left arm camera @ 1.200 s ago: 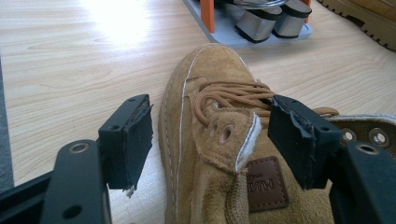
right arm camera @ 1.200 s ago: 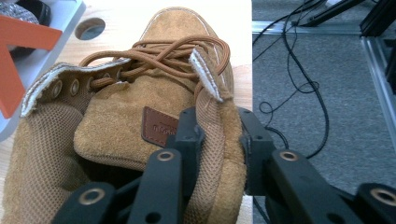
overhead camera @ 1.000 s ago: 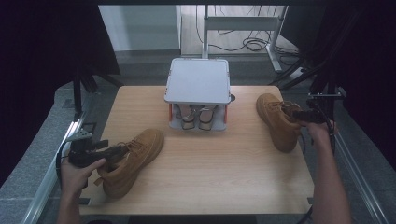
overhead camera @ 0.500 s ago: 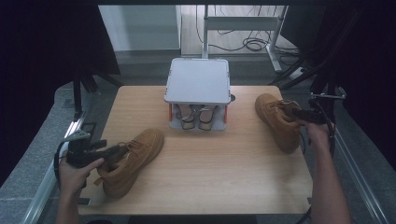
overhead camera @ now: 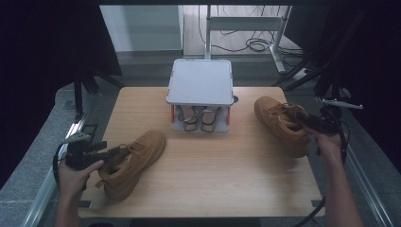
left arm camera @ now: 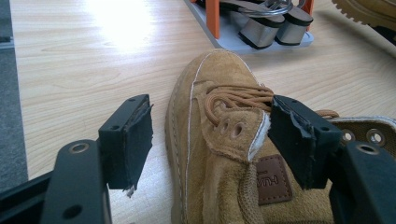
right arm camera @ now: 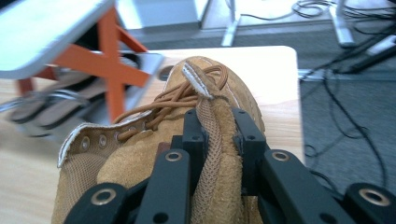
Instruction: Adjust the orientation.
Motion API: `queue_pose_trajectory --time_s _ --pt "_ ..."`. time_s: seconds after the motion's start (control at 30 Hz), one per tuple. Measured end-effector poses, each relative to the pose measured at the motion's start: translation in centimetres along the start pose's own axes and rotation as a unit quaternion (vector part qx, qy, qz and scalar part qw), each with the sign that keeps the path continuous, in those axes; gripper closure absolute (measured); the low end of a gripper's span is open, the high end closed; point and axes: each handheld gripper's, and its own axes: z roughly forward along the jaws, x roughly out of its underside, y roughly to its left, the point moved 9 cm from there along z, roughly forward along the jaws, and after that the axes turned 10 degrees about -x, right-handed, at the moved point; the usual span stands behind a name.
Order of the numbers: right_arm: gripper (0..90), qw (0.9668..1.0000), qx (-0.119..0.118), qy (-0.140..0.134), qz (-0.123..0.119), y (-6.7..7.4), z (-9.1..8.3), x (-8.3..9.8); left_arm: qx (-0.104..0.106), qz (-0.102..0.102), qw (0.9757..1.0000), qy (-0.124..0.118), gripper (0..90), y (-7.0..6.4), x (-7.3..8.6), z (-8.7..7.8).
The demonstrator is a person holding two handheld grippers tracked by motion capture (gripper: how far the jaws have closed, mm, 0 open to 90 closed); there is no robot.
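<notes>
Right gripper view: right tool (right arm camera: 218, 135) pinching right boot's tongue (right arm camera: 211, 140) (lifted, judging by tilt). Left tool (left arm camera: 212, 140) spread around left boot (left arm camera: 219, 154), not yet gripped; rack (overhead camera: 200, 94) placement remaining.

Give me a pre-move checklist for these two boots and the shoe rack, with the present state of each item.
1. Right gripper clamped on the right boot: ok, jaws pinch its tongue in the right gripper view.
2. Left gripper gripping the left boot: not ok, jaws stand open astride the boot's collar, pads not pressing.
3. Shoe rack top free for a boot: ok, its grey top is bare.
4. Lower shelf free: not ok, a pair of heeled shoes sits there.
5. Right boot lifted off the table: cannot tell.
6. Laces tied: cannot tell.
</notes>
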Motion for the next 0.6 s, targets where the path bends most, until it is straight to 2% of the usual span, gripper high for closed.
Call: queue_pose_trajectory --time_s 0.3,0.47,0.6 --pt "78.2 0.9981 -0.049 -0.032 -0.022 4.6 -3.3 2.6 0.0 -0.003 1.0 -0.004 31.2 0.1 0.0 -0.2" --pt "78.1 0.9964 -0.074 -0.04 -0.011 6.6 -5.0 4.9 0.013 -0.003 0.9999 -0.008 31.2 -0.2 -0.1 -0.5" --pt "78.0 0.9953 -0.091 -0.032 0.0 7.9 -5.7 7.1 0.012 -0.002 0.9999 -0.01 31.3 -0.3 -0.2 -0.6"
